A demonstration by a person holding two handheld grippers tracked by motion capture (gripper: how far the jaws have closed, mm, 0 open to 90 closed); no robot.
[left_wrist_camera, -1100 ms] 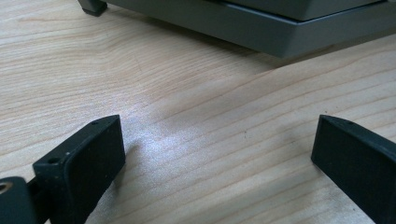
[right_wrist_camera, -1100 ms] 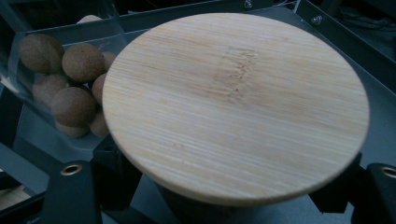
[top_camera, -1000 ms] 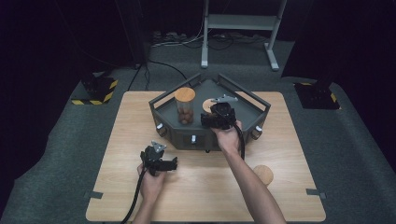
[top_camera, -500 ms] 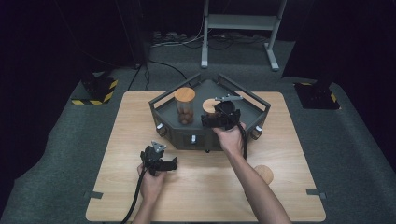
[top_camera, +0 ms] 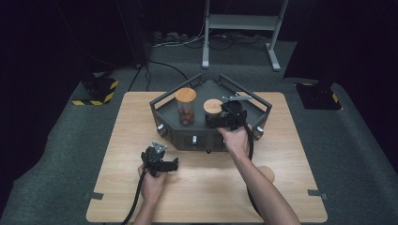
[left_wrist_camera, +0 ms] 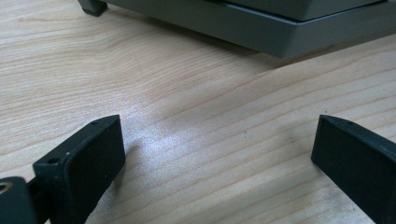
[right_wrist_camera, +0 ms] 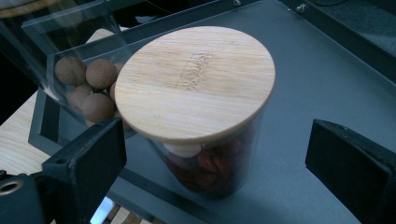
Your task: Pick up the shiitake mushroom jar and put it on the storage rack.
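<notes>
Dark floor and black curtains ring the pale wooden table point(top_camera: 117, 187) where I work, and a grey angular tray point(top_camera: 164, 110) sits toward its far side. My right gripper point(right_wrist_camera: 215, 154) is over the tray's front right part, jaws spread wide, one on each side of a short glass jar point(right_wrist_camera: 219, 172) with red pieces inside; neither jaw touches the glass. Its round wooden lid point(right_wrist_camera: 195, 81) sits on top (a faint mark is pressed into the grain). Just behind it to the left stands a taller jar point(top_camera: 186, 107) holding brown balls, also capped in wood. My left gripper point(left_wrist_camera: 217, 154) rests low over bare tabletop near the tray's front edge, jaws wide apart with nothing between them. A loose wooden disc point(top_camera: 266, 173) lies on the table beside my right forearm.
</notes>
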